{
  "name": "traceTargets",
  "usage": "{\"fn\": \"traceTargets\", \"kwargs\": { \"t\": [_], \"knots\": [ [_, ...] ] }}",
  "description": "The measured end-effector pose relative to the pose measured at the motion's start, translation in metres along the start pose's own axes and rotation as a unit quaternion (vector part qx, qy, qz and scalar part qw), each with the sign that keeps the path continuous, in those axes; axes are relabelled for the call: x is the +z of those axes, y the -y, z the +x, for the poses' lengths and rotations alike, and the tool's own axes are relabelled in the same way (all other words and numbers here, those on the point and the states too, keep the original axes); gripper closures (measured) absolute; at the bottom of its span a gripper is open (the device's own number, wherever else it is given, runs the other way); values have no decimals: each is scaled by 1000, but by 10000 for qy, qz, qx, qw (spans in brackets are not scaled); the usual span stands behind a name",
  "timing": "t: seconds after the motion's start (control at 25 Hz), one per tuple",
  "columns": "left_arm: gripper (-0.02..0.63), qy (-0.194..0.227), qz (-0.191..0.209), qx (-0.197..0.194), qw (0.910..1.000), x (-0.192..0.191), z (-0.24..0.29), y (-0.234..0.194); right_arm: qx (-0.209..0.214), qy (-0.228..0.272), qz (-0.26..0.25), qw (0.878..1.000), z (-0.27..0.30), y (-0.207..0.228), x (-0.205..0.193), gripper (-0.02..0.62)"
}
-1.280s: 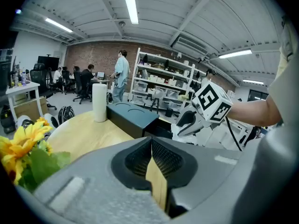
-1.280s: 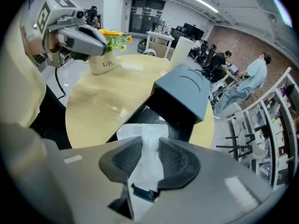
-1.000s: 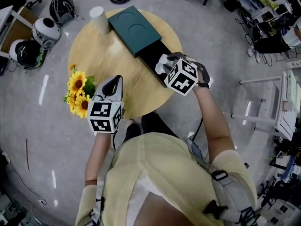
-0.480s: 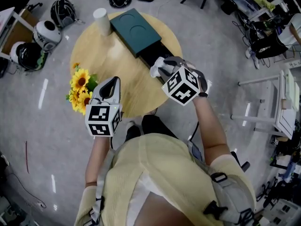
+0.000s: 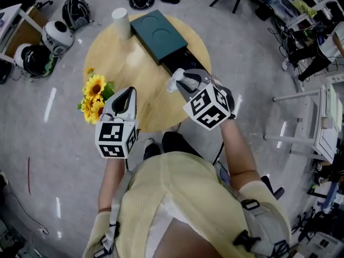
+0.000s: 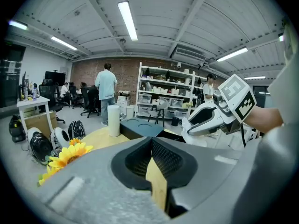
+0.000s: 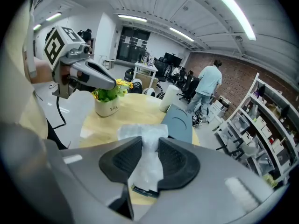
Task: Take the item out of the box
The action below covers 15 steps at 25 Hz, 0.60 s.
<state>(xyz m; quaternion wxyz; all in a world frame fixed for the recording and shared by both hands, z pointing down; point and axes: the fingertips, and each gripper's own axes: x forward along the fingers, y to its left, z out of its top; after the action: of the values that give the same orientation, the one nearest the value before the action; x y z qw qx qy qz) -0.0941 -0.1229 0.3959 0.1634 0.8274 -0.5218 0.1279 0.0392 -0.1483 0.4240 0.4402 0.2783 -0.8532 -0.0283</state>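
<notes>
A dark green box (image 5: pixel 158 35) lies on the round wooden table (image 5: pixel 123 69), with its black inner tray (image 5: pixel 178 63) slid out toward me. My right gripper (image 5: pixel 185 82) is shut on a white bubble-wrapped item (image 5: pixel 178 80), held just above the tray's near end. The right gripper view shows the wrap (image 7: pixel 140 132) pinched between the pads of this gripper (image 7: pixel 149 146), the box (image 7: pixel 180 120) beyond it. My left gripper (image 5: pixel 124 97) hovers over the table's near left edge, jaws shut and empty; its own view shows this gripper (image 6: pixel 152 146) closed.
A pot of sunflowers (image 5: pixel 95 93) stands at the table's left edge beside the left gripper. A white cup (image 5: pixel 121 21) stands at the far edge next to the box. Helmets (image 5: pixel 54 36) lie on the floor to the left. People stand by distant shelves (image 6: pixel 161 94).
The right gripper has drawn back toward me and a little left with the wrapped item, away from the black tray. The left gripper has hardly moved.
</notes>
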Motion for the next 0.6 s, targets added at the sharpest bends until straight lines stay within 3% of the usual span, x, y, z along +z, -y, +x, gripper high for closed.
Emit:
{"fn": "traceTargets", "kwargs": {
  "t": [0.6],
  "knots": [
    [606, 84, 60, 181, 9998, 4, -17, -3, 176, 888, 348, 9953, -25, -20, 40, 480]
  ]
}}
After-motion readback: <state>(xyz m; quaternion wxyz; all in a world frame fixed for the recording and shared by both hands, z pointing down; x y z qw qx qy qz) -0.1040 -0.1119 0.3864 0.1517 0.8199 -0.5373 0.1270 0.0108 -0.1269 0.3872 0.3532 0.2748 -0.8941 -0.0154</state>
